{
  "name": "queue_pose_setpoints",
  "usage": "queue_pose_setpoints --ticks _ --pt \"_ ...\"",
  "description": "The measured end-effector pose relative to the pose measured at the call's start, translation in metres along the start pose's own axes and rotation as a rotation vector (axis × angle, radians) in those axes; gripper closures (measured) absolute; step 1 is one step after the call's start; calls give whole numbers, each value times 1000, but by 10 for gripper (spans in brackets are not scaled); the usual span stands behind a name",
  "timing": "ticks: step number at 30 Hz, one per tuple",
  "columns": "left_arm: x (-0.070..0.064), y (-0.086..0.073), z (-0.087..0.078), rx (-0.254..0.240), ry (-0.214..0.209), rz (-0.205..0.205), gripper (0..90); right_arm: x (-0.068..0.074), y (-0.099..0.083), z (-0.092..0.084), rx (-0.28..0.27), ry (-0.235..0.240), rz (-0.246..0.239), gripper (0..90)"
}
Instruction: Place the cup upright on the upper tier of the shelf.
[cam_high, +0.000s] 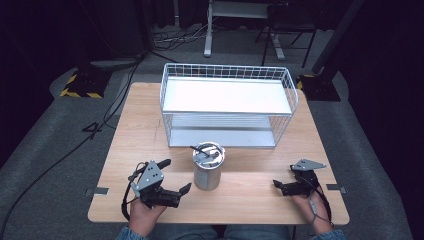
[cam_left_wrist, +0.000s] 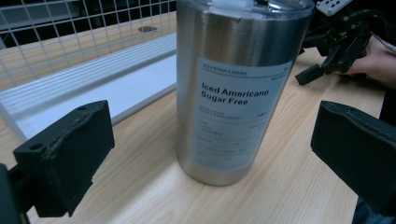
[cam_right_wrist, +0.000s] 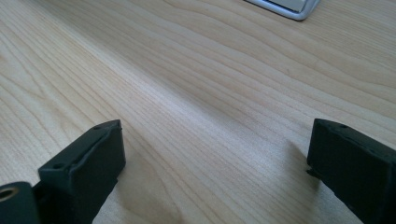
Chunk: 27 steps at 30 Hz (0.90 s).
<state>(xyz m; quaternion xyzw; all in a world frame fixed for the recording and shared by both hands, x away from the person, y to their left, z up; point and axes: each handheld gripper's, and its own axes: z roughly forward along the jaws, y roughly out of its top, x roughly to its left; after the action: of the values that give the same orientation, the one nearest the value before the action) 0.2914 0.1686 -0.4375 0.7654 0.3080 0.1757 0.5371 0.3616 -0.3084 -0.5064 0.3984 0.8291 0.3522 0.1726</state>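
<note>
Steel tumbler (cam_high: 208, 167) upright on the table (cam_high: 130, 135), front centre, just ahead of the wire shelf rack (cam_high: 227, 105), label reading "Iced Americano Sugar Free". Left gripper (cam_high: 172, 175) released, jaws spread wide and lined up either side of the tumbler, not touching; looks staged for a side grab. Right gripper (cam_high: 280, 186) also released, low over bare wood, well apart from the tumbler, probably kept out of the way
</note>
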Motion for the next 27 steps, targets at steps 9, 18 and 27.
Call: queue_pose_setpoints --ticks 9,18,27 --pt "-1 3 13 -26 -30 -15 0 0 0 0 0 -1 0 46" --pt "-4 5 31 -30 -61 -21 0 0 0 0 0 -1 1 46" --pt "-6 7 51 -70 -77 -10 0 0 0 0 0 -1 0 46"
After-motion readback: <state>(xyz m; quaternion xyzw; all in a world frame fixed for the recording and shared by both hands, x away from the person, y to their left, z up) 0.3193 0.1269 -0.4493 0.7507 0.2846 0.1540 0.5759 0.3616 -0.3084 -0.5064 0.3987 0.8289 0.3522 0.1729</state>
